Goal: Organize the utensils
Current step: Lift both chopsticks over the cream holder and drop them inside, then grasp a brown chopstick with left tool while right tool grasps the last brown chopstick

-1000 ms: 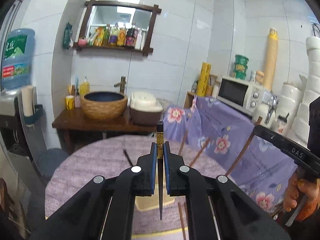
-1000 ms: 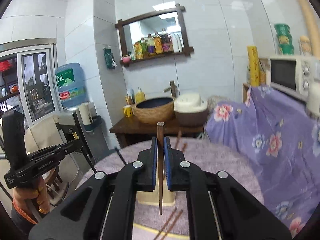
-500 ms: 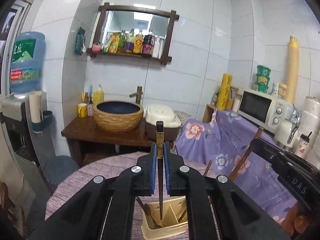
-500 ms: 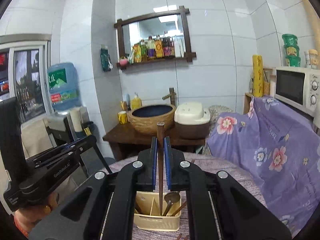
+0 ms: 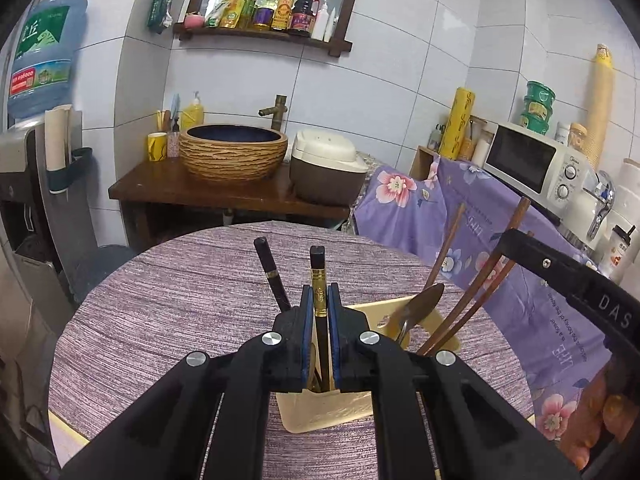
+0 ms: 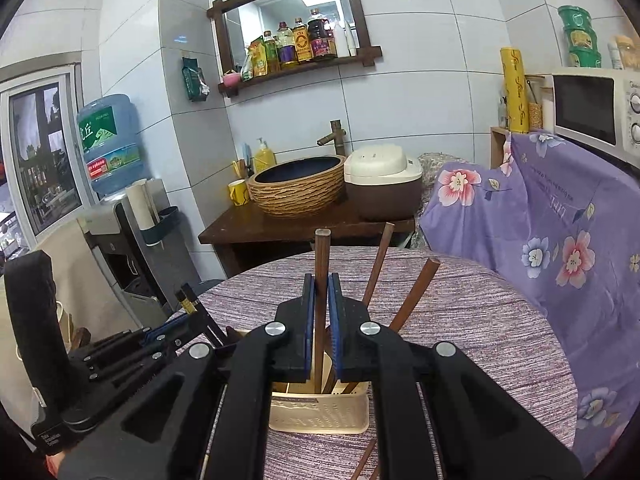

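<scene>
My left gripper (image 5: 319,300) is shut on a black chopstick with a gold band (image 5: 318,268), held upright with its lower end inside the cream utensil holder (image 5: 332,412). My right gripper (image 6: 320,288) is shut on a brown wooden chopstick (image 6: 322,252), also upright with its tip in the holder (image 6: 320,416). The holder stands on the round purple table (image 5: 180,292). In it lean another black chopstick (image 5: 270,272), two brown chopsticks (image 5: 484,292) and a metal spoon (image 5: 420,304). The left gripper shows at the left of the right wrist view (image 6: 176,332).
Loose brown chopsticks (image 6: 366,460) lie on the table in front of the holder. A floral purple cloth (image 5: 500,240) covers a counter at the right. A wooden stand with a basin (image 5: 232,152) and rice cooker (image 5: 326,172) is behind the table.
Both grippers have come down and forward over the holder. The two held chopsticks now reach into its compartments. Both grippers stayed shut.
</scene>
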`<state>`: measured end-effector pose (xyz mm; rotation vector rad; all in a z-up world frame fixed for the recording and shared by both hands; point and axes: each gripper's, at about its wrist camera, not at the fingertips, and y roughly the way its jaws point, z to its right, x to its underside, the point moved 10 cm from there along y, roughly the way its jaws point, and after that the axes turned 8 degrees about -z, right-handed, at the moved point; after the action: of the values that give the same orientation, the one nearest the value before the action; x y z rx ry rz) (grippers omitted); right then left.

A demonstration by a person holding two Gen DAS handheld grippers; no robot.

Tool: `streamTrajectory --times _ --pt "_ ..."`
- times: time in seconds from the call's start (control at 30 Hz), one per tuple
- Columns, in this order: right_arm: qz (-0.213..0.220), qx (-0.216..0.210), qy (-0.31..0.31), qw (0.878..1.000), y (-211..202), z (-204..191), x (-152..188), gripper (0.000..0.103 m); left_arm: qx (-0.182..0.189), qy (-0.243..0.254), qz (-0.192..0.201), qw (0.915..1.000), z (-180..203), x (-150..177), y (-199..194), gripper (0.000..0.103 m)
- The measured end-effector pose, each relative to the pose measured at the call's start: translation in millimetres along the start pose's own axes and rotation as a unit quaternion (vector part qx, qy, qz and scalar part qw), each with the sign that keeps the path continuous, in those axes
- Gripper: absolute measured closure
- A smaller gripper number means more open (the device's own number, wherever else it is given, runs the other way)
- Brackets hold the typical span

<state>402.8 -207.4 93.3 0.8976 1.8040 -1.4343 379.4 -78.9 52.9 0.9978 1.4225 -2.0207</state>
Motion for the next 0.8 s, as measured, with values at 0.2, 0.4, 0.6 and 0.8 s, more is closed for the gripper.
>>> streamTrajectory --times 0.2,0.4,0.6,0.8 --pt "0.011 0.007 -0.007 1.000 -20 4 16 0.071 0.004 0.010 0.024 0.9997 2 8 -28 0.039" --pt "0.011 0.051 -0.026 0.998 -40 15 57 0.044 -0.030 0.026 0.006 0.9992 -14 53 -41 0.030" --pt "-0.107 0.114 -0.024 0.987 -16 51 159 0.038 -0.106 0.034 -0.044 0.9928 -50 123 -26 0.029" --pt "-0.222 0.096 0.021 0.970 13 53 254 0.046 -0.111 0.011 -0.082 0.9904 -60 172 -15 0.029"
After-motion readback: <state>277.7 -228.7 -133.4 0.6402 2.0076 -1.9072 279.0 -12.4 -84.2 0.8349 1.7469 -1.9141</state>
